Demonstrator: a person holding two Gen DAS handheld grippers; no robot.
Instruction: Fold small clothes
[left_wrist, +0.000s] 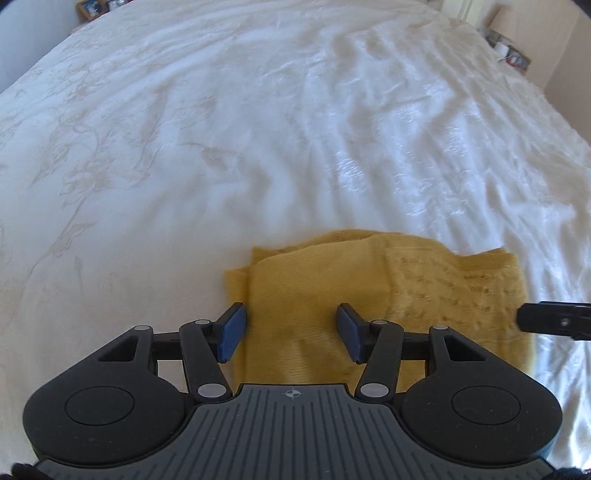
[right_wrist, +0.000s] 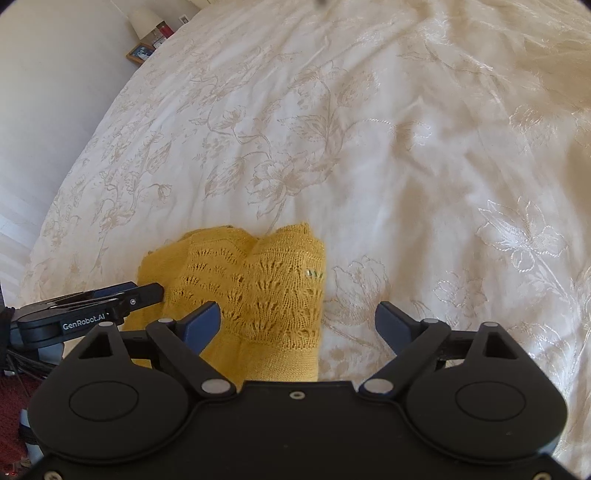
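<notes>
- The left gripper (left_wrist: 291, 330) points forward over the yellow knit garment (left_wrist: 325, 295), angled down toward the bed; its jaws stand wide apart with nothing between the blue pads (left_wrist: 232, 328) but the cloth lying beneath them.
- The right gripper (right_wrist: 297, 325) is held level with it on the garment's right side, also tilted down, jaws spread wide and holding nothing.
- In the right wrist view the left gripper (right_wrist: 110, 299) reaches in from the left over the garment's plain side; in the left wrist view the tip of the right gripper (left_wrist: 554, 319) shows at the garment's right edge.
- The garment lies folded into a compact, roughly rectangular bundle on the white floral bedspread (left_wrist: 221, 147), near the bed's near edge.
- Its left part is plain knit with a folded layer on top; its right part is lacy openwork (right_wrist: 266, 288).
- Beyond the garment's far edge the bedspread runs broad and rumpled; to its right there is also bare bedspread.
- Relative to the left jaws, the garment's left edge sits just beside the left pad, and the plain panel fills the gap.
- Relative to the right jaws, the left finger (right_wrist: 203, 325) overlaps the lacy part, while the right finger (right_wrist: 391, 325) is over the bedspread, past the garment's right edge.
- Far beyond the garment, a lamp (right_wrist: 144, 22) and a framed picture (right_wrist: 140, 52) stand beside the bed.
</notes>
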